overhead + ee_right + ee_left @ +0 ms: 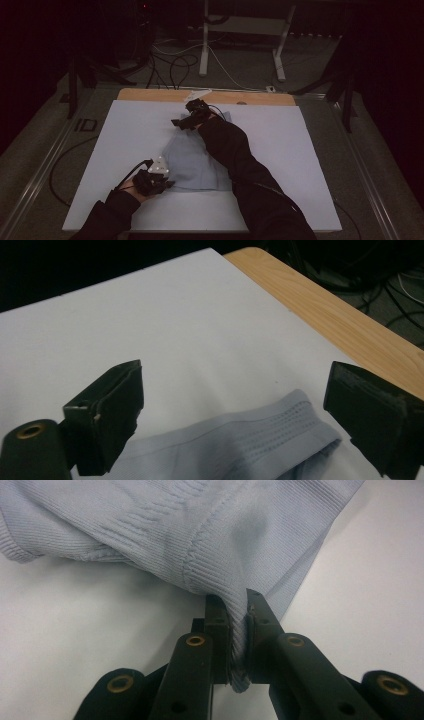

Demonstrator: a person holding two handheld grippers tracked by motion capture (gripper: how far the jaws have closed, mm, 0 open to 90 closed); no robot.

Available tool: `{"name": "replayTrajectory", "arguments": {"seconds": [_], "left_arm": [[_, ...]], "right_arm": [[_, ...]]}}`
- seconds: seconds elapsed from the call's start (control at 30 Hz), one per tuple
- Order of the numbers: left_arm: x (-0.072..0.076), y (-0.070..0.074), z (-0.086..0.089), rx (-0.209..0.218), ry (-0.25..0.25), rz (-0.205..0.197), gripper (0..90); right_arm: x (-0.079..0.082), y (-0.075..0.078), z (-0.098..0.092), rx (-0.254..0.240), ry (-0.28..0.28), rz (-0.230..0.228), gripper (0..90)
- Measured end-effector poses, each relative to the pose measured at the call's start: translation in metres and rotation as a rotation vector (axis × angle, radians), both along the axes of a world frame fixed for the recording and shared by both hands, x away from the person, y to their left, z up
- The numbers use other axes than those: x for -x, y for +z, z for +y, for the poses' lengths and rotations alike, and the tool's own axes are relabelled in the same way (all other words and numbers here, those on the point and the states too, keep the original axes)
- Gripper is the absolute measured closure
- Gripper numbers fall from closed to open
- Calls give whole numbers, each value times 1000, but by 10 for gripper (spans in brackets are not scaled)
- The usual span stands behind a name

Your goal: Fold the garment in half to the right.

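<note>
My left gripper (239, 630) pinches a ribbed hem of the pale blue garment (197, 160) between its closed jaws, at the garment's near left corner on the white board (125, 135). My right gripper (232, 410) hangs with its jaws spread wide over the garment's far edge, where a ribbed band lies just below and between them, untouched. The garment lies spread at the board's middle, my right sleeve (240, 155) crossing it. A wooden table edge (150, 95) runs beyond the board.

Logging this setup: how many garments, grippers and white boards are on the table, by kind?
Garment: 1
Grippers: 2, left gripper and right gripper
White board: 1
Total: 4
</note>
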State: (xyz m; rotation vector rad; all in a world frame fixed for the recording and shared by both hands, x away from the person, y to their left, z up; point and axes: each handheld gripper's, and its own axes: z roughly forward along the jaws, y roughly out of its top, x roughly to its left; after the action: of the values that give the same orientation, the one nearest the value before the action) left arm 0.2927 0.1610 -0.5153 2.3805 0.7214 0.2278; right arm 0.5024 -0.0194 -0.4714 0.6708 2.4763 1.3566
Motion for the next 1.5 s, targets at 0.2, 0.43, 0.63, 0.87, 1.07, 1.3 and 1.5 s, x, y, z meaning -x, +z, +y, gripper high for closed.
{"name": "replayTrajectory", "arguments": {"seconds": [0.2,0.43,0.63,0.87,1.07,1.3,1.5], "left_arm": [[1,1,2,13,9,-8,845],[2,0,2,11,6,-7,845],[2,0,2,13,8,-7,846],[1,-1,3,10,7,-2,845],[1,0,3,17,10,-3,846],[1,-1,3,20,9,-5,845],[1,-1,3,15,5,-3,845]], "right_arm": [[-17,-1,8,15,-93,33,96],[-33,-8,13,55,-166,116,186],[-42,-16,20,114,-210,153,316],[-49,-24,28,180,-241,180,405],[-56,-27,35,243,-256,182,491],[-60,-32,40,276,-268,198,557],[-61,-36,42,298,-264,205,610]]}}
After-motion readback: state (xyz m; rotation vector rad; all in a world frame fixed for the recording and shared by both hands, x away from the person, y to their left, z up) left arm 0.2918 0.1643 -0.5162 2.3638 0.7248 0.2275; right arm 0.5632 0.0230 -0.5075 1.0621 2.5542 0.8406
